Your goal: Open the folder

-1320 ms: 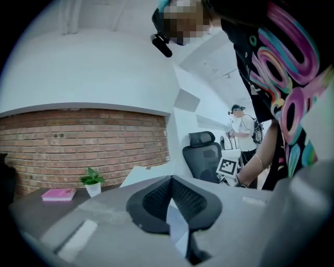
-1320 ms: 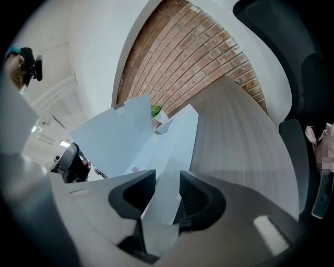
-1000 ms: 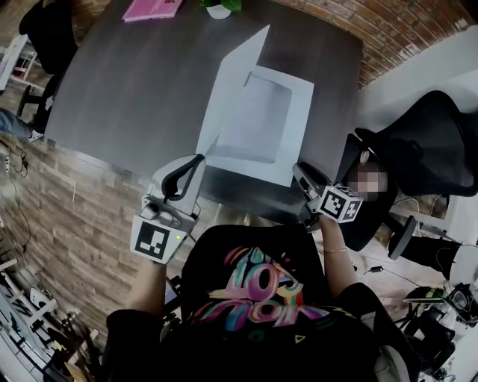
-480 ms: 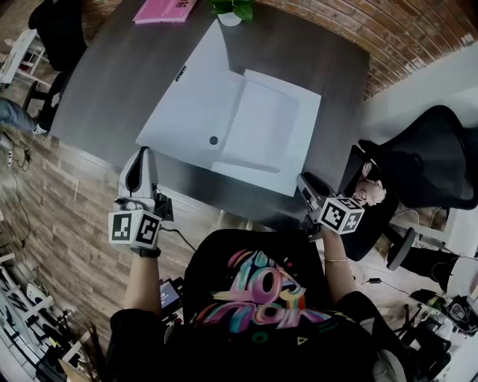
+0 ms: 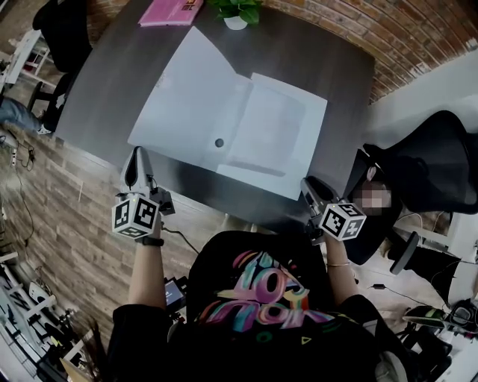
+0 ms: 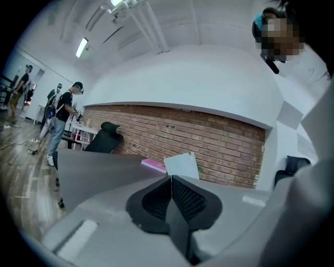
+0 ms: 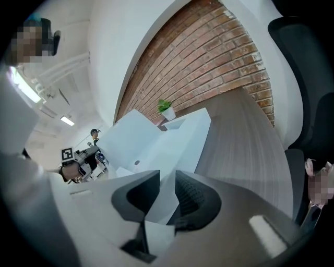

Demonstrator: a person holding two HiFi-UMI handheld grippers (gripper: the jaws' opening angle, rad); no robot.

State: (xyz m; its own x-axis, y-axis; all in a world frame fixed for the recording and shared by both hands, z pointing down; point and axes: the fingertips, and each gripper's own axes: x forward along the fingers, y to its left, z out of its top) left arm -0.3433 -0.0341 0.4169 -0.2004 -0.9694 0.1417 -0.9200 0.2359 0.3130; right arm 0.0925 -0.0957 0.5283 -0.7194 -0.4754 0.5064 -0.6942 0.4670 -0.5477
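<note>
The white folder lies open on the dark table, its left cover spread flat, with a small round snap near the fold. The inner pocket side is on the right. My left gripper is shut and empty, off the table's front left edge and apart from the folder. My right gripper sits at the folder's front right corner. Its jaws are closing. In the right gripper view the folder's near corner shows in the gap, and the pads do not press it.
A pink book and a small potted plant stand at the table's far edge. A black office chair is close on the right, another at far left. People stand far off in the left gripper view.
The folder's cover swung from upright to flat on the left. My left gripper moved left and down, away from the cover, to the table's edge. The right gripper stayed put.
</note>
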